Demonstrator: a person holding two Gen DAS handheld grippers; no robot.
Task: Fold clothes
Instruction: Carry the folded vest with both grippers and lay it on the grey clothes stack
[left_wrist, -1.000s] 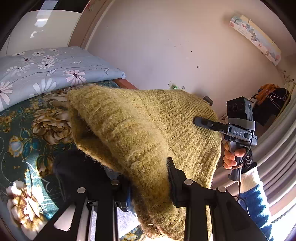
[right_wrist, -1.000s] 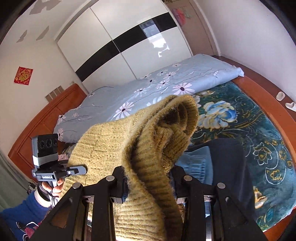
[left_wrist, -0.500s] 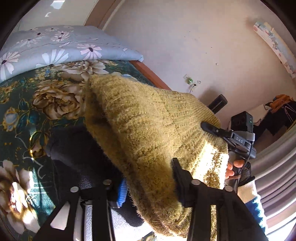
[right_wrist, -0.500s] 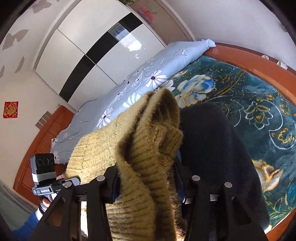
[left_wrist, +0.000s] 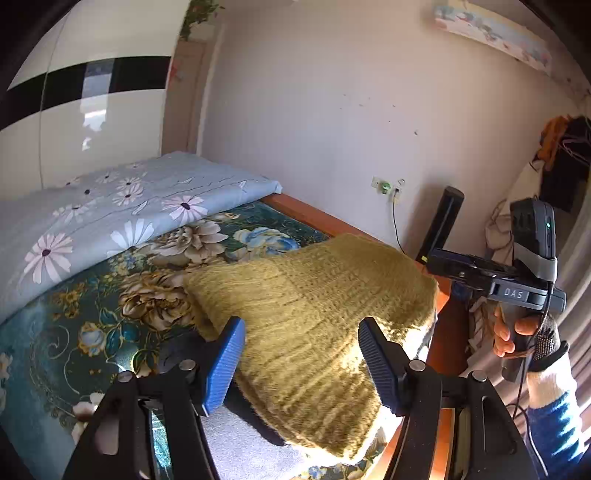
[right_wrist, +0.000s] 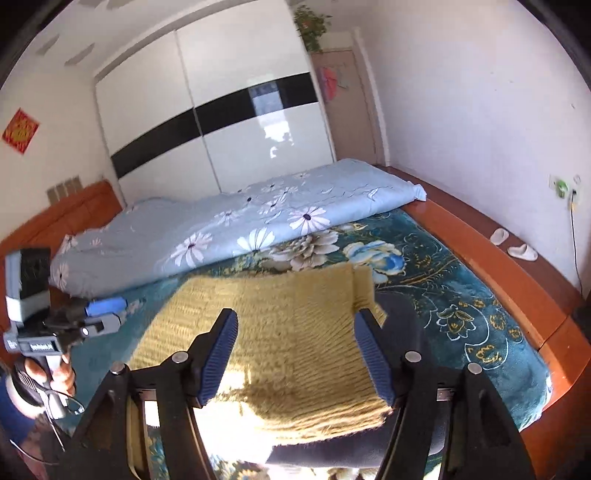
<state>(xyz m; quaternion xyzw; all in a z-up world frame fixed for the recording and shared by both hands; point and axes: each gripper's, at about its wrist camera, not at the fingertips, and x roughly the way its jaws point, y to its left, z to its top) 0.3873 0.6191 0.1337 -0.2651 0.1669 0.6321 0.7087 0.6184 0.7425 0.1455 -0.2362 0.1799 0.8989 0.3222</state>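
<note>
Sweater (left_wrist: 314, 325), a thick mustard-yellow knit, lies on the near part of the bed (right_wrist: 480, 332), on top of the dark green flowered blanket (left_wrist: 92, 325) and partly over a dark garment (right_wrist: 402, 332) that shows at its right side and under its near edge.

On the left, we see the left tongs (left_wrist: 299, 363) with the blue pads wide apart. They hold nothing; the sweater only shows between them and below them. In the right wrist view this same tool appears at the left edge, in a gloved hand, just beside the left border of the knit.

In the middle, the sweater looks like a compact, roughly rectangular packet with a straight far edge. We judge that at least one fold is already made and the piece is laid down. We cannot tell how many layers are inside, nor where the sleeves are.

On the right, the right tongs (right_wrist: 295, 354) are released too, the fingers spread over the knit without pressing it. A narrow flap stands out a little at the far right corner.

What remains, in our judgement, is perhaps to smooth or square this packet, and then to take the dark garment under it, which seems not yet folded. The pale blue duvet (right_wrist: 240, 221) at the far side is not part of the work.
</note>
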